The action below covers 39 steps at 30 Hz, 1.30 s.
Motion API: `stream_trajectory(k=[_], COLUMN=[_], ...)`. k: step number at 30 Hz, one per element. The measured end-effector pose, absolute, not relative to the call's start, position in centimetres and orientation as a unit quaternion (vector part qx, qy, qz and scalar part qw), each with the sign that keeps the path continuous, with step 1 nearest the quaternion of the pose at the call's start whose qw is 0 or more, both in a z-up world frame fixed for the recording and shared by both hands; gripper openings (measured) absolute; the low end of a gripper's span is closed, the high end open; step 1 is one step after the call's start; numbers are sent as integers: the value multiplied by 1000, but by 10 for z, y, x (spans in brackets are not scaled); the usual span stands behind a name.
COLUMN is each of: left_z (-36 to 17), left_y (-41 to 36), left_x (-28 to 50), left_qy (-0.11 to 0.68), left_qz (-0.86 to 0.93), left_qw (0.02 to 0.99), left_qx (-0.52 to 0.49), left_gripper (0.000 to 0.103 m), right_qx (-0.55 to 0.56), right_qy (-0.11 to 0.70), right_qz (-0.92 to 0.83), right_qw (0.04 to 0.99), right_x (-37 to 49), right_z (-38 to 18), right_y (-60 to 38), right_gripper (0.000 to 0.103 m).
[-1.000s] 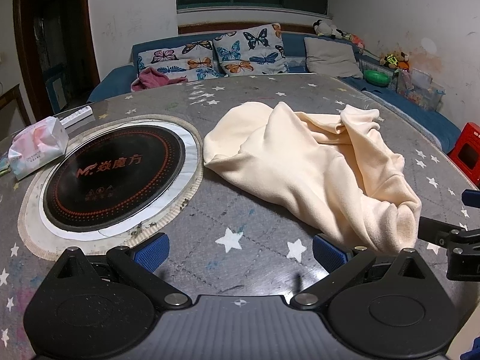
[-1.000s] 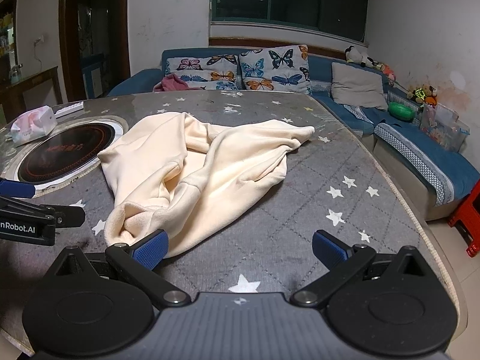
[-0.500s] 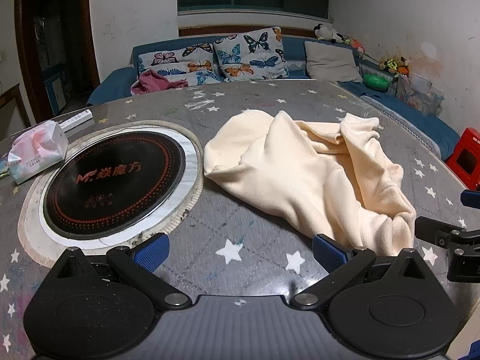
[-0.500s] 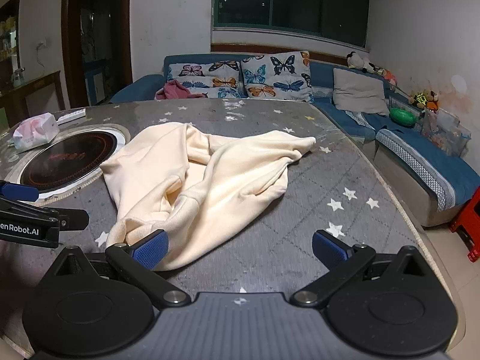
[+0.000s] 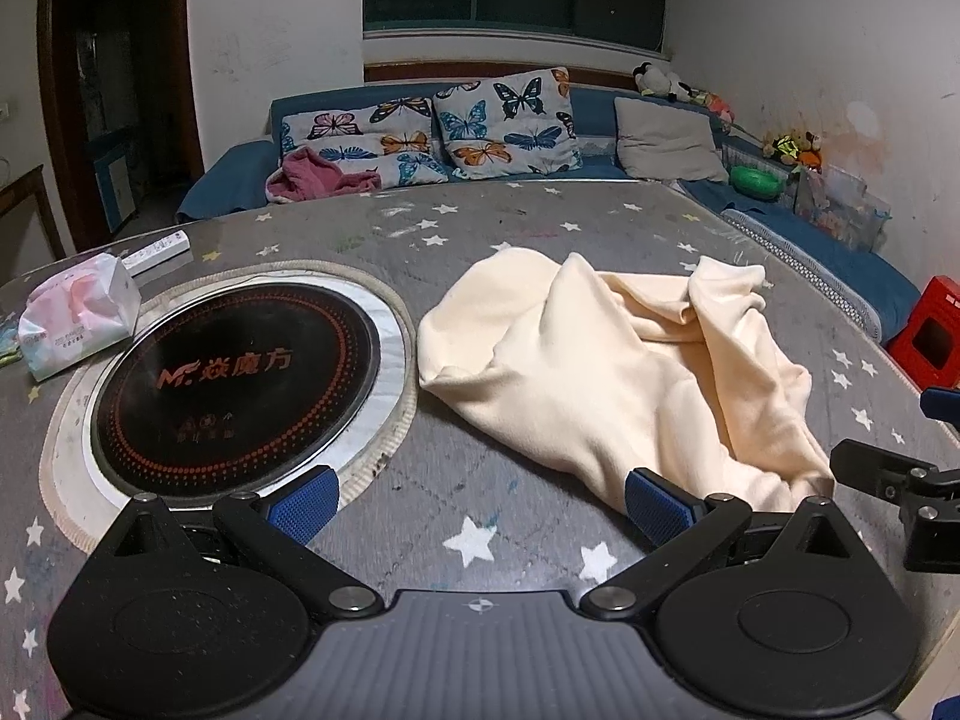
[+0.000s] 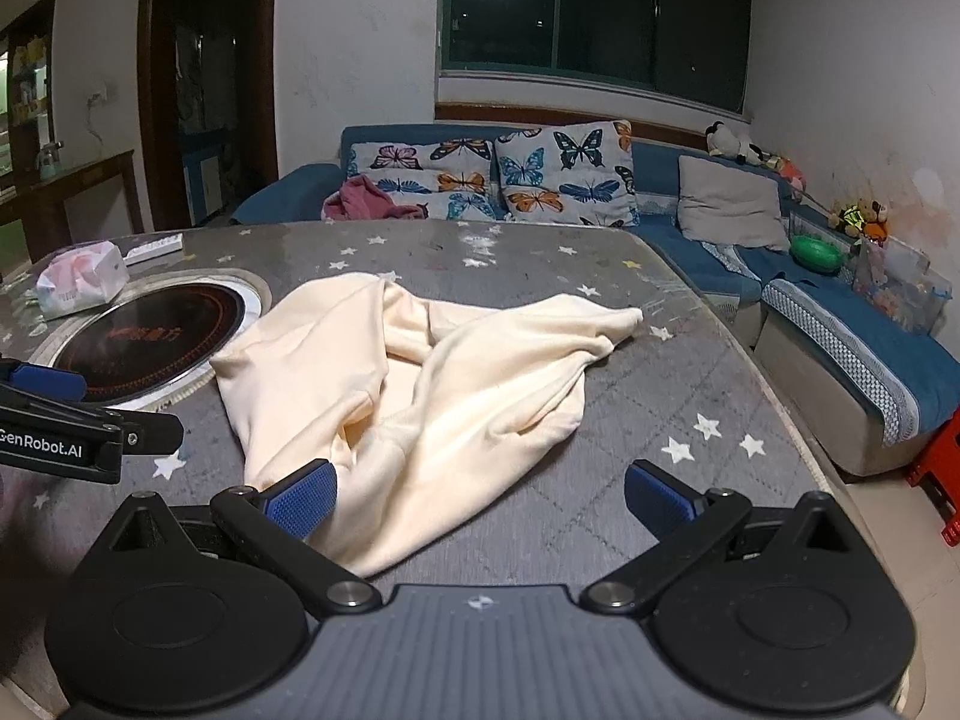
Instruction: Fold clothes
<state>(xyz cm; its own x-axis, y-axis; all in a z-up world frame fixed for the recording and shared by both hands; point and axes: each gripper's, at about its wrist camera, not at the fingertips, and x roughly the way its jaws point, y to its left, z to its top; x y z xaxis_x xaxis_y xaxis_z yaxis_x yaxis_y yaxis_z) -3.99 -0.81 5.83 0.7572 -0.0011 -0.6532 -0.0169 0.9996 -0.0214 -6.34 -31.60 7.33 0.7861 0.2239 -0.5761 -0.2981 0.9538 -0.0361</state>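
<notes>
Starred table (image 5: 540, 228), crumpled cream garment (image 5: 606, 378)

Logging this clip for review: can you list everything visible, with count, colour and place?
garment: 1, cream, crumpled on the table right of the cooktop
table: 1, grey with white stars
cooktop: 1, black, round, set into the table's left side
tissue pack: 1, white and pink, far left of the table
remote: 1, white, behind the tissue pack
sofa: 1, blue, behind and right of the table
butterfly cushions: 2, white, on the sofa
plain cushion: 1, grey, on the sofa
pink cloth: 1, on the sofa
left gripper: 1, black with blue pads, open
right gripper: 1, same, open
</notes>
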Motion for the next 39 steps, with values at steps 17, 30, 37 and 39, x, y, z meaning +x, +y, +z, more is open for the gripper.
stream_trajectory(k=[17,30,37,39], left_z=[67,69,60,56], left_y=[-21,-33,-39,-42], left_x=[5,72,124,138], left_qy=[332,332,342,349], left_qz=[-23,-28,-41,-46], left_qw=[943,943,939,936], left_qx=[-1,-1,-9,-10], left_gripper=[97,95,92,88], right_qx=[-52,-49,-51,-52], right_qy=[322,350,352,355], right_qz=[157,188,199,201], right_qw=[932,916,913,912], right_x=[-2,48,71,76], right_z=[69,59,57,55], right_y=[-311,-295,-288,-287], right_gripper=[93,63,53,49])
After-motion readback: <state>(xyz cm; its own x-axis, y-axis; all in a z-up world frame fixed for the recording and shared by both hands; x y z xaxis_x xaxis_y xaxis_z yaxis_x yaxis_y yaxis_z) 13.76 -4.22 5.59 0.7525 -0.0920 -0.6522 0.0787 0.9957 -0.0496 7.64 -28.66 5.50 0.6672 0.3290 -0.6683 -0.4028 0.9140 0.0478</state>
